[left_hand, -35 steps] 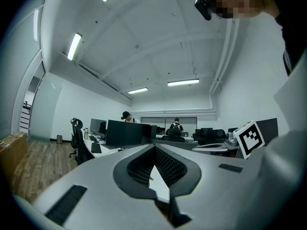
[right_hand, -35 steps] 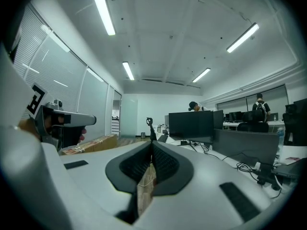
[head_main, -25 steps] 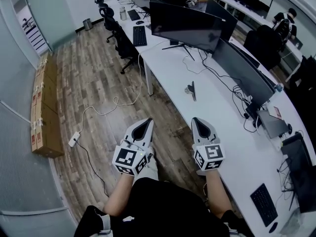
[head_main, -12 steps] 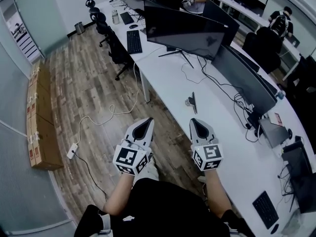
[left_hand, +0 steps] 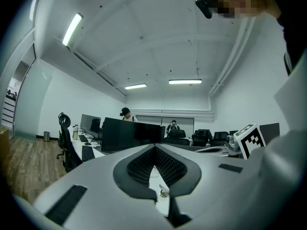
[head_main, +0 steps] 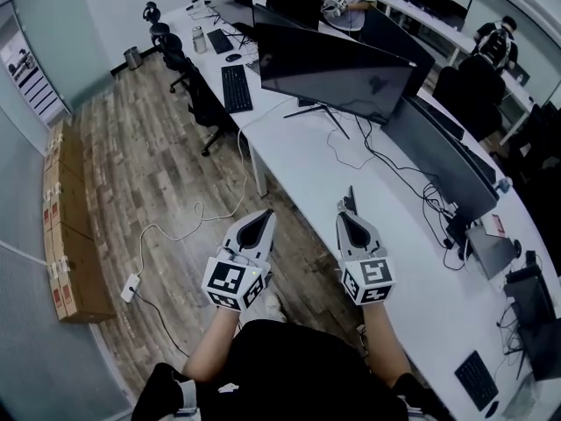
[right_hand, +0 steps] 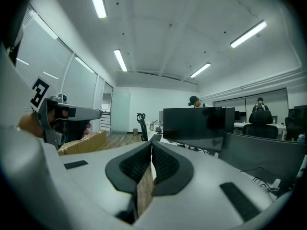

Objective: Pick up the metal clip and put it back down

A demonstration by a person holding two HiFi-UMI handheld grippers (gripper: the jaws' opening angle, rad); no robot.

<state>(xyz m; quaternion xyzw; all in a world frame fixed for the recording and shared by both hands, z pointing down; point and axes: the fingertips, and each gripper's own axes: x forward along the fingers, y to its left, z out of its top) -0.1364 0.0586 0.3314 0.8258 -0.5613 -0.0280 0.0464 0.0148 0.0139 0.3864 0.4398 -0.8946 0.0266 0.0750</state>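
Nothing of the task is done yet, as far as the pictures show: the metal clip has not been lifted, so the pick-up and the put-down are both left.

At the left of the head view, the left claw (head_main: 261,217) hangs over the wooden floor (head_main: 149,174), off the desk's near edge. Its own view shows the jaws together at the tips and nothing between them. Through the slot lower down, a small shiny piece, probably the metal clip (left_hand: 163,192), shows on the desk surface well beyond the claw. From this claw the clip is at roughly two o'clock, so this claw looks the less likely one to take it.

Next comes the right claw (head_main: 343,217), over the white desk (head_main: 412,261) near its edge. Its jaws are pressed together too, with no object in them; only floor shows through the gap in the right gripper view.

The metal clip (head_main: 351,200) is on the desk just past this claw's tip, at about twelve o'clock from it, and the claw's nose partly hides it. I cannot tell whether the tip touches it.

Farther off, at twelve to one o'clock, a large dark monitor (head_main: 337,68) stands on the same desk.

Judging by this, the right claw must spread its jaws, clamp on the clip, lift it and set it back down.
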